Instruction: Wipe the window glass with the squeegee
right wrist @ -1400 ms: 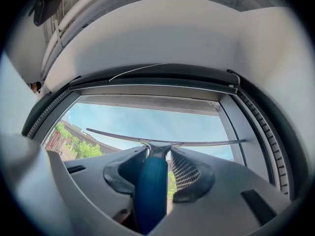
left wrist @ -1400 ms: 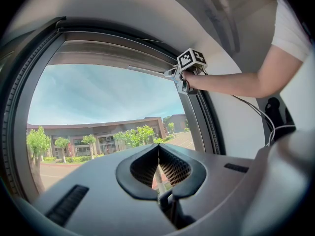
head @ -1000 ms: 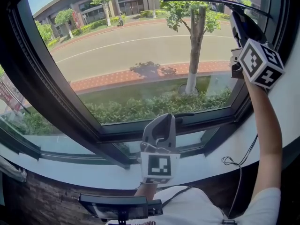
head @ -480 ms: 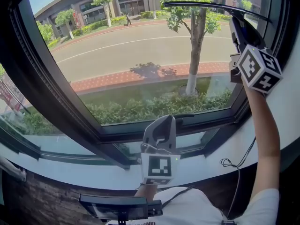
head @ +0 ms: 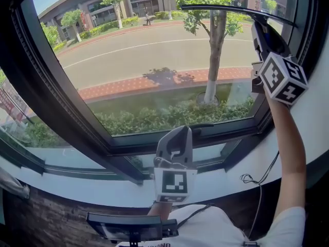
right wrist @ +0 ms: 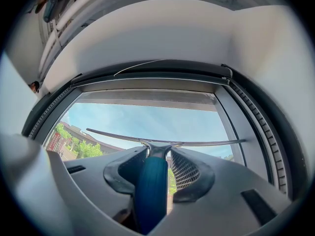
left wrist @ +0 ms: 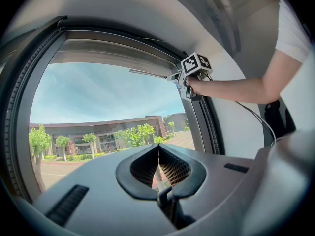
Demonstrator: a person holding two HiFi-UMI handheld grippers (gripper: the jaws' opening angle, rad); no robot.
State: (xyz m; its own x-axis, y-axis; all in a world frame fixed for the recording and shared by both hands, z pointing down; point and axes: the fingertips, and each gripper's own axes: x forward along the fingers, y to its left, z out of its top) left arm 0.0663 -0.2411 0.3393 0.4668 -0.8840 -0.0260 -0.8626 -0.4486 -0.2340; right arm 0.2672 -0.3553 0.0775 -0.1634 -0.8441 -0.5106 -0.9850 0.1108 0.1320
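Observation:
The squeegee has a blue handle and a long thin blade that lies across the top right of the window glass. My right gripper is raised high at the right and shut on the handle; in the right gripper view the blade spans the pane just beyond the jaws. My left gripper hangs low at the centre, in front of the lower frame, shut and with nothing in it. The left gripper view shows its closed jaws and, farther off, the right gripper holding the squeegee.
A dark window frame surrounds the glass, with a white sill below it. A thin cable trails along the sill at the right. A black device sits at the bottom, near the person's body.
The right gripper and the squeegee blade have slid a little way down the glass. The left gripper has stayed where it was.

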